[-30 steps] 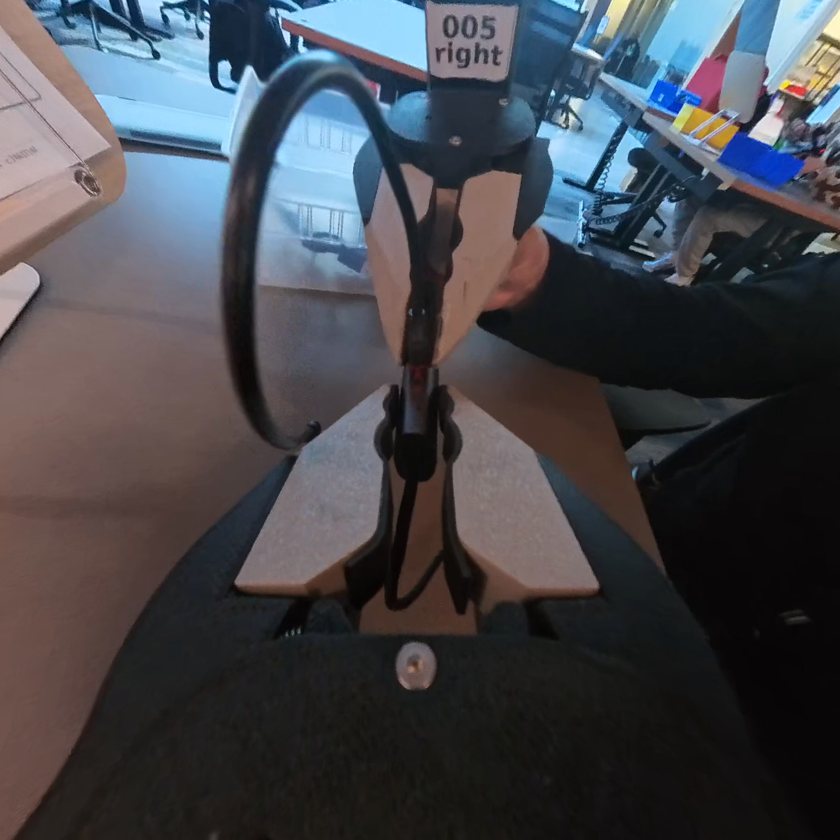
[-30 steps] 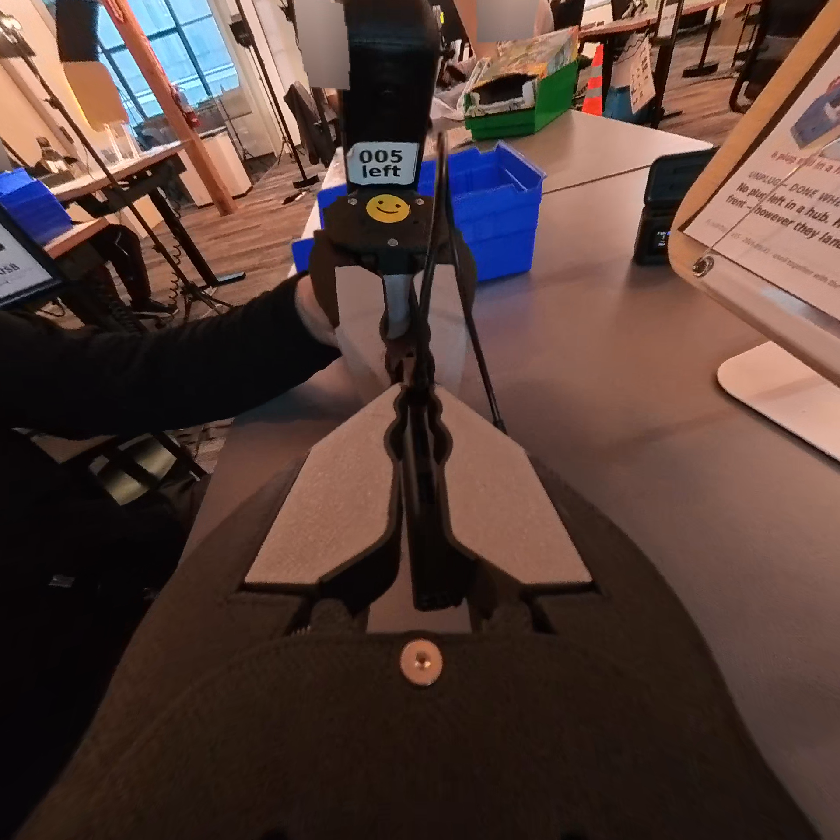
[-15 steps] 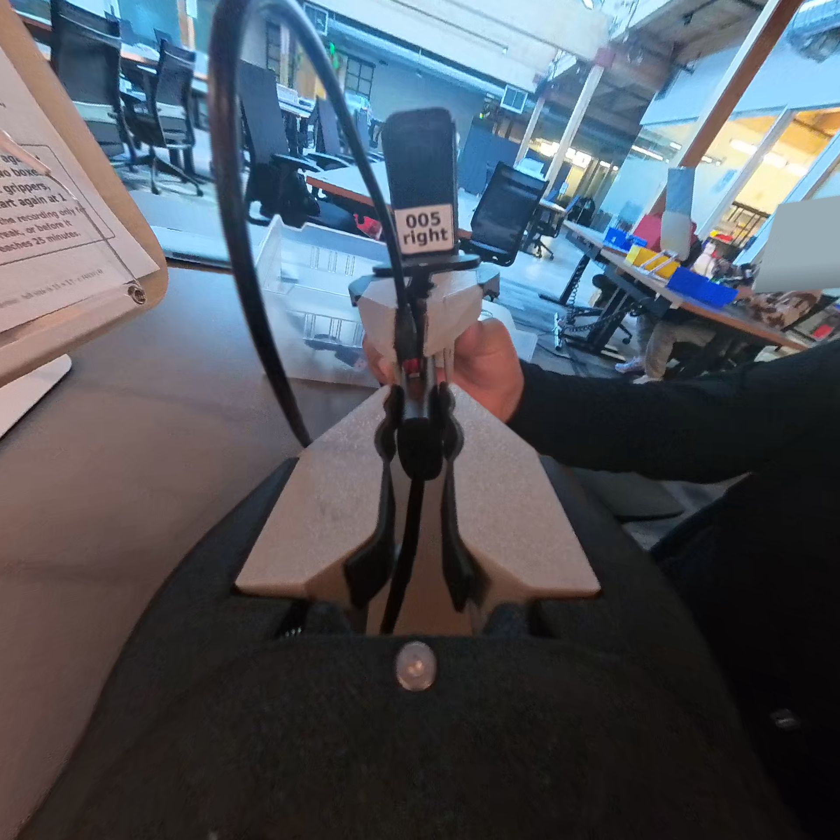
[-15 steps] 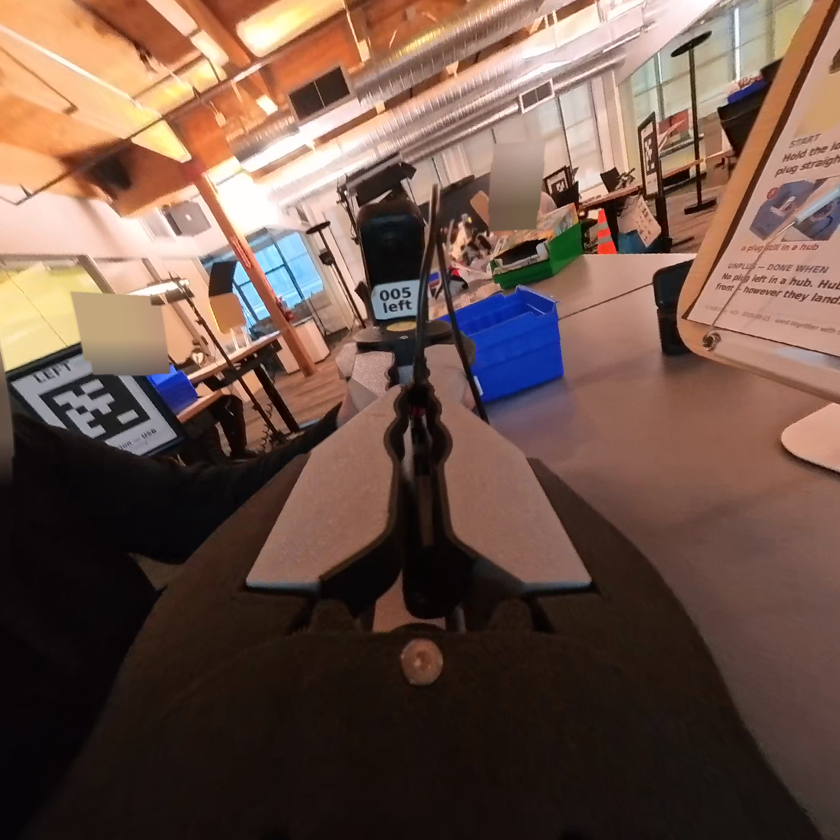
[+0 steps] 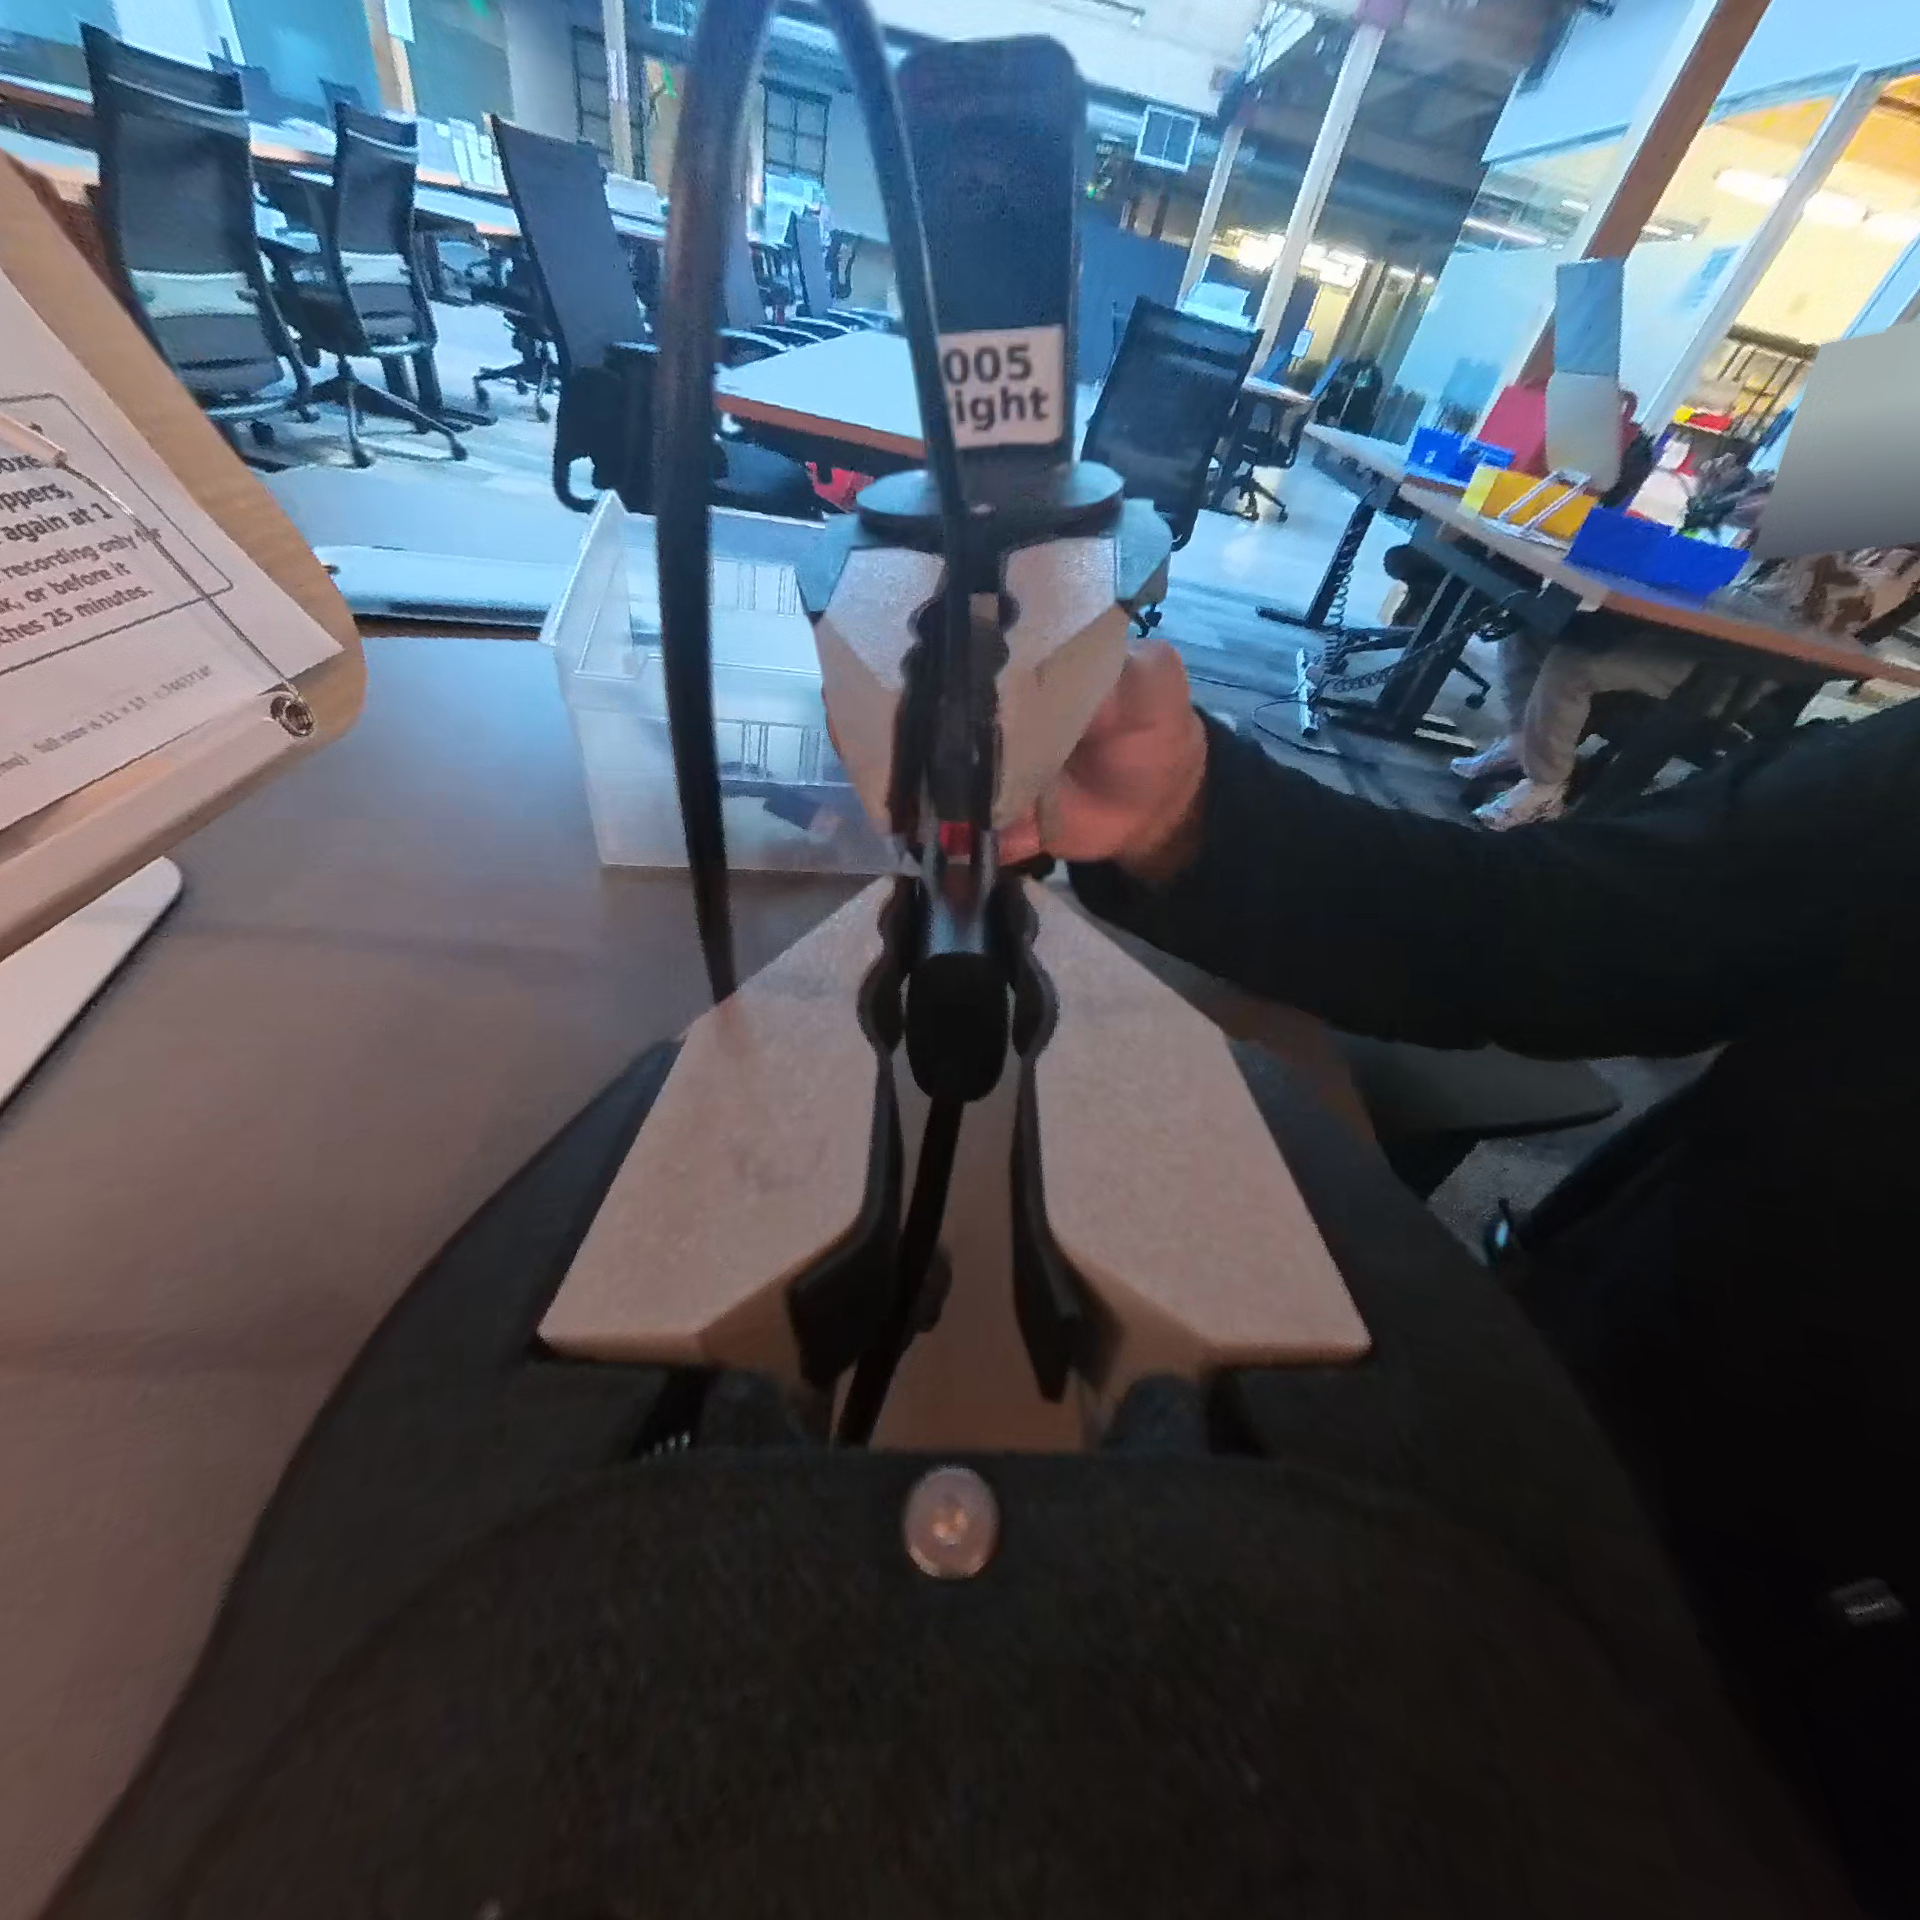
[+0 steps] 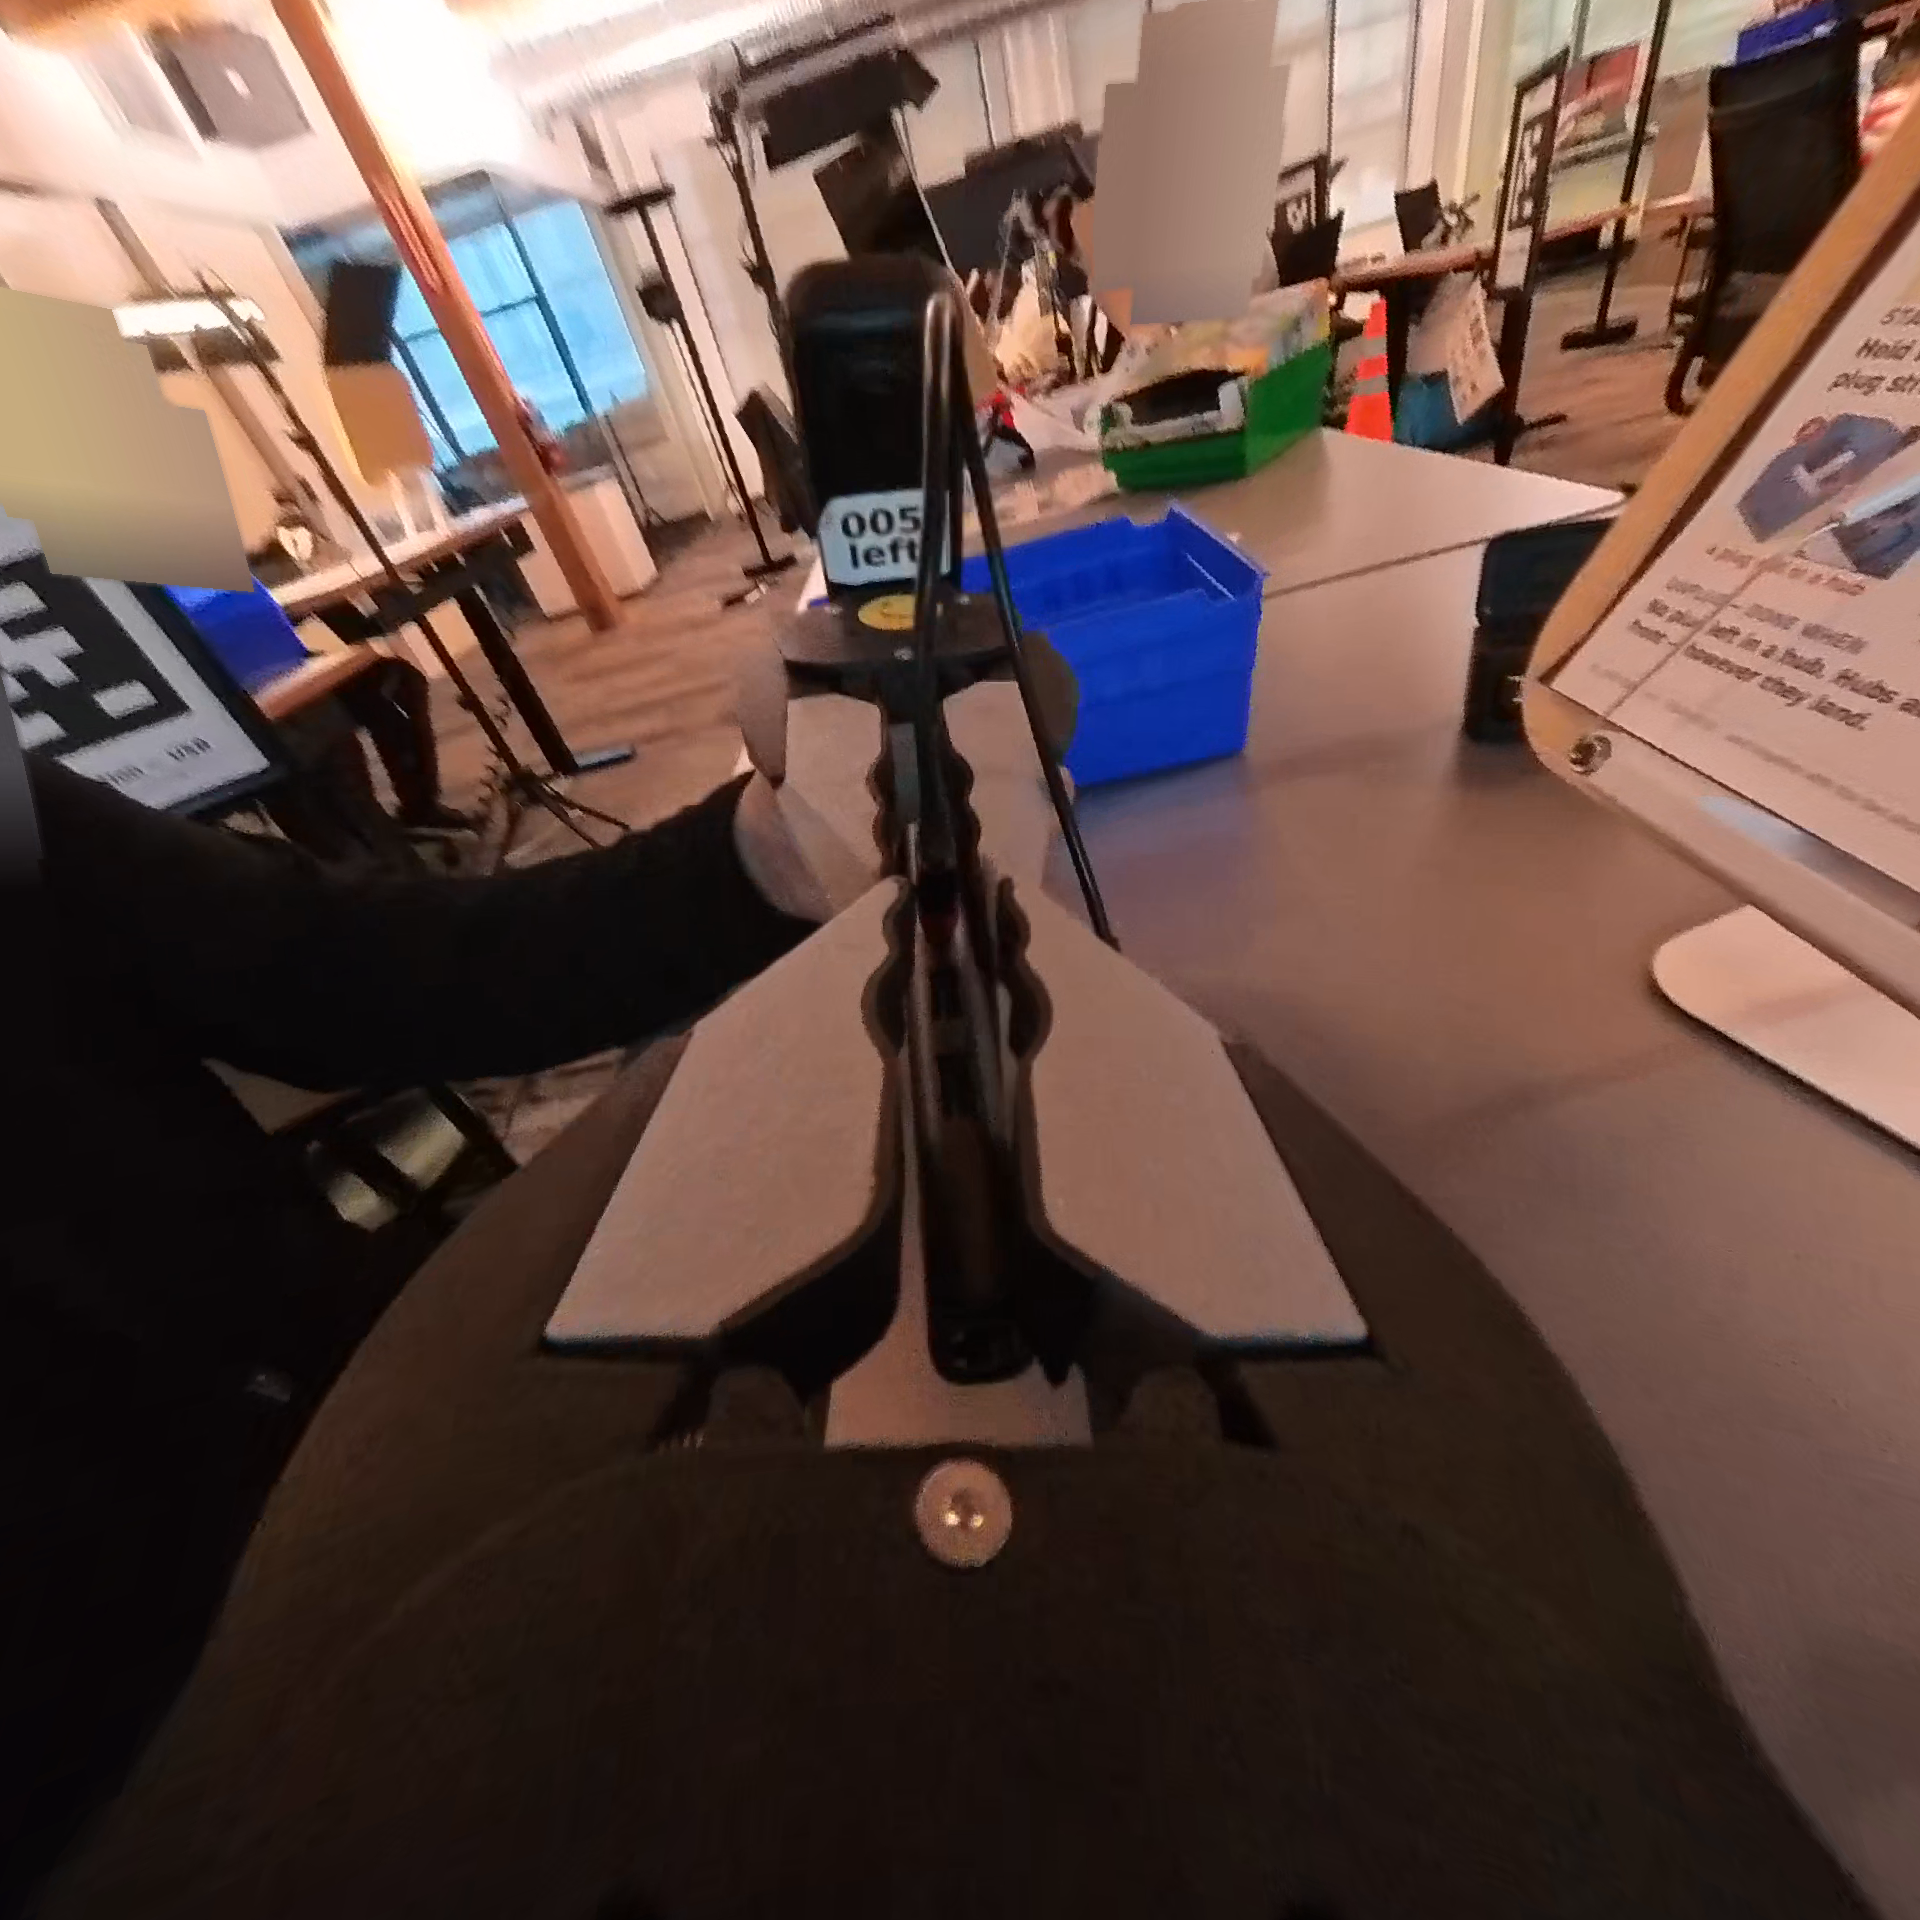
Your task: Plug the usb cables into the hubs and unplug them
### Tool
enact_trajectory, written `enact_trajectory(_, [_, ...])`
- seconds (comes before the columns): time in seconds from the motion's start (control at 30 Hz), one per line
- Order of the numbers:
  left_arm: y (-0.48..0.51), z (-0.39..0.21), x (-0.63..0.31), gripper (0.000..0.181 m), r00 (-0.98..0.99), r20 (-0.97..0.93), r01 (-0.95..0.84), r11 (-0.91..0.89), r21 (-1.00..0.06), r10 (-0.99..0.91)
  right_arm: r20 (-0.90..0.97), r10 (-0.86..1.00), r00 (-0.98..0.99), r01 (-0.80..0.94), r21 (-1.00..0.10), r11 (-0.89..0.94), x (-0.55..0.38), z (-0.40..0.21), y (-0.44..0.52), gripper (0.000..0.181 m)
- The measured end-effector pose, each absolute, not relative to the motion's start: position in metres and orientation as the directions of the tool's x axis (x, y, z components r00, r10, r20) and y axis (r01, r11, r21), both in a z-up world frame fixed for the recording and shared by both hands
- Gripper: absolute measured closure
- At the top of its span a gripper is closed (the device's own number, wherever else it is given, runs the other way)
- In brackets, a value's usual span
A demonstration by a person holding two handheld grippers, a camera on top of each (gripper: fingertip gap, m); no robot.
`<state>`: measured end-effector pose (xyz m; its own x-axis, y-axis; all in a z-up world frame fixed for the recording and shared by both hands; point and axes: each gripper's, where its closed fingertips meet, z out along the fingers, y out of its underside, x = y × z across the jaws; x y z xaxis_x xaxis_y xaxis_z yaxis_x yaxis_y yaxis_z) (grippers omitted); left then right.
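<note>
In the left wrist view my left gripper (image 5: 958, 902) is shut on a black USB plug (image 5: 956, 1023); its thin cable (image 5: 899, 1247) runs back between the fingers. The plug's metal tip meets the red-lined end of a black hub (image 5: 956, 831) held by my right gripper (image 5: 961, 800), which faces mine tip to tip. A thick black cable (image 5: 686, 499) loops high from that gripper. In the right wrist view my right gripper (image 6: 948, 906) is shut on the long black hub (image 6: 966, 1195), with the left gripper (image 6: 920, 821) opposite. How deep the plug sits is hidden.
Both grippers hover over a brown table (image 5: 312, 987). A clear plastic box (image 5: 686, 748) stands behind them and a sign on a white stand (image 5: 135, 623) to one side. The right wrist view shows a blue bin (image 6: 1132, 644), a small black device (image 6: 1512, 644) and the person's dark sleeve (image 6: 416, 956). Both grippers' tips are close together, under 4 cm apart.
Both grippers have tilted up from looking down at the table to about level, still face to face with plug and hub held. The right gripper now sits closer than half a second ago.
</note>
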<state>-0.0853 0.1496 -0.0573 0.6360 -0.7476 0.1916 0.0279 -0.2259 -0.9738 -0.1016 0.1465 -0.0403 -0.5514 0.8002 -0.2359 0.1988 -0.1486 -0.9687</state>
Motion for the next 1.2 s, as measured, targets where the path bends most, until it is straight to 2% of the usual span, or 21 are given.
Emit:
enact_trajectory(0.1, [0.149,-0.056,-0.084,0.167,0.636,0.183,0.025,-0.217,-0.976,-0.750,-0.210,0.815,-0.539,0.224,-0.969,-0.102,-0.100,-0.045,0.148,0.167])
enact_trajectory(0.2, [0.150,-0.058,-0.086,0.167,0.645,0.175,0.012,-0.219,-0.976,-0.743,-0.218,0.800,-0.559,0.226,-0.968,-0.105,-0.099,-0.046,0.145,0.175])
enact_trajectory(0.4, [0.150,-0.056,-0.086,0.167,0.637,0.208,0.053,-0.227,-0.972,-0.742,-0.224,0.796,-0.562,0.178,-0.973,-0.149,-0.103,-0.042,0.144,0.178])
enact_trajectory(0.67, [0.146,-0.033,-0.094,0.166,0.629,0.227,0.162,-0.160,-0.974,-0.744,-0.301,0.770,-0.562,0.036,-0.939,-0.341,-0.111,-0.021,0.141,0.179])
enact_trajectory(0.8, [0.139,-0.020,-0.093,0.166,0.621,0.205,0.176,-0.120,-0.977,-0.756,-0.362,0.706,-0.609,-0.038,-0.876,-0.481,-0.109,-0.007,0.137,0.179])
enact_trajectory(0.87, [0.137,-0.041,-0.081,0.167,0.622,0.163,0.047,-0.172,-0.984,-0.765,-0.407,0.644,-0.647,-0.199,-0.725,-0.659,-0.092,0.024,0.167,0.178])
enact_trajectory(0.9, [0.141,-0.048,-0.075,0.168,0.642,0.149,0.020,-0.177,-0.984,-0.752,-0.424,0.620,-0.660,-0.224,-0.677,-0.701,-0.084,0.031,0.183,0.179])
enact_trajectory(1.03, [0.154,-0.056,-0.064,0.168,0.657,0.145,0.005,-0.188,-0.982,-0.739,-0.342,0.768,-0.541,-0.168,-0.851,-0.497,-0.088,0.011,0.180,0.178])
enact_trajectory(1.2, [0.151,-0.057,-0.067,0.167,0.646,0.150,0.010,-0.188,-0.982,-0.749,-0.366,0.738,-0.568,-0.142,-0.839,-0.525,-0.092,0.011,0.176,0.178])
